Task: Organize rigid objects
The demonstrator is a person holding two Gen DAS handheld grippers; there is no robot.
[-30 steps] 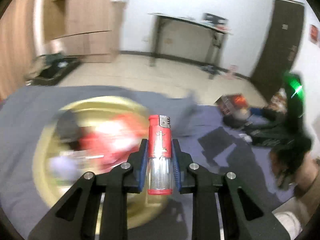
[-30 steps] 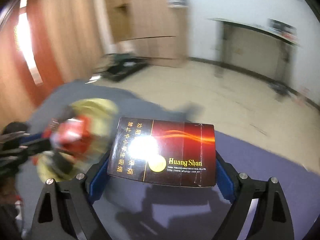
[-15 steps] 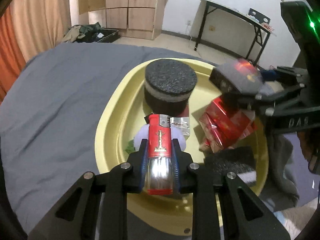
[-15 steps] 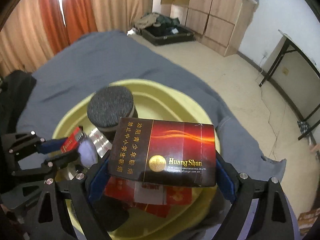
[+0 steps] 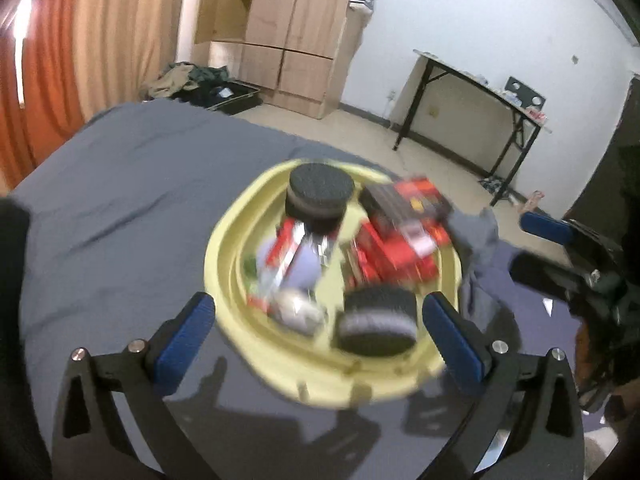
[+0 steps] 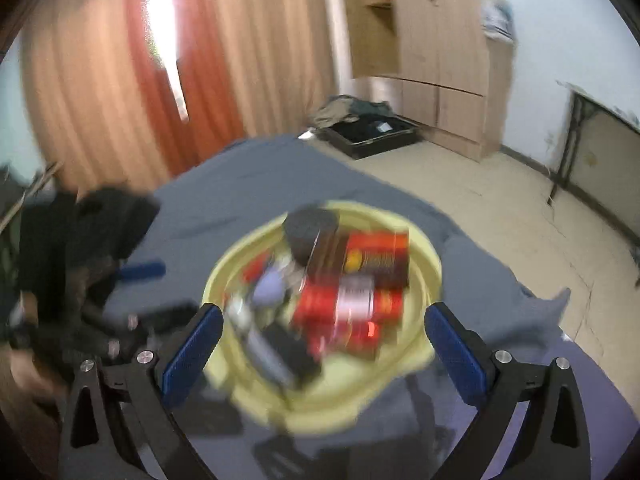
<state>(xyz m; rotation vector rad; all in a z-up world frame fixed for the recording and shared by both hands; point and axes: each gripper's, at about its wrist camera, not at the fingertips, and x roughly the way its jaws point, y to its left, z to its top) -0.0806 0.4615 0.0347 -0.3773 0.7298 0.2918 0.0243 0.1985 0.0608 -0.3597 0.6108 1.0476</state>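
Both claws have let go since half a second ago: the red lighter (image 5: 286, 256) that the left claw (image 5: 320, 320) gripped now lies in the yellow tray (image 5: 224, 264), and the dark cigarette box (image 6: 368, 258) has left the right claw (image 6: 322, 330) and rests on the red packs (image 6: 344, 304) in the same tray. Each claw's jaws are opening, spread wide, with nothing pressed between the blue pads. The lighter's long axis runs diagonally, its far end toward the black foam puck (image 5: 320, 192) at the tray's back; motion blur hides which end is the cap. The flat cardboard box lies with its printed face up, its long side across the right wrist view. Tray and contents sit ahead of and below both claws, on the grey bedsheet (image 5: 120, 184). A second round foam pad (image 5: 378, 326) lies at the near rim, between the left claw's fingers in that view.
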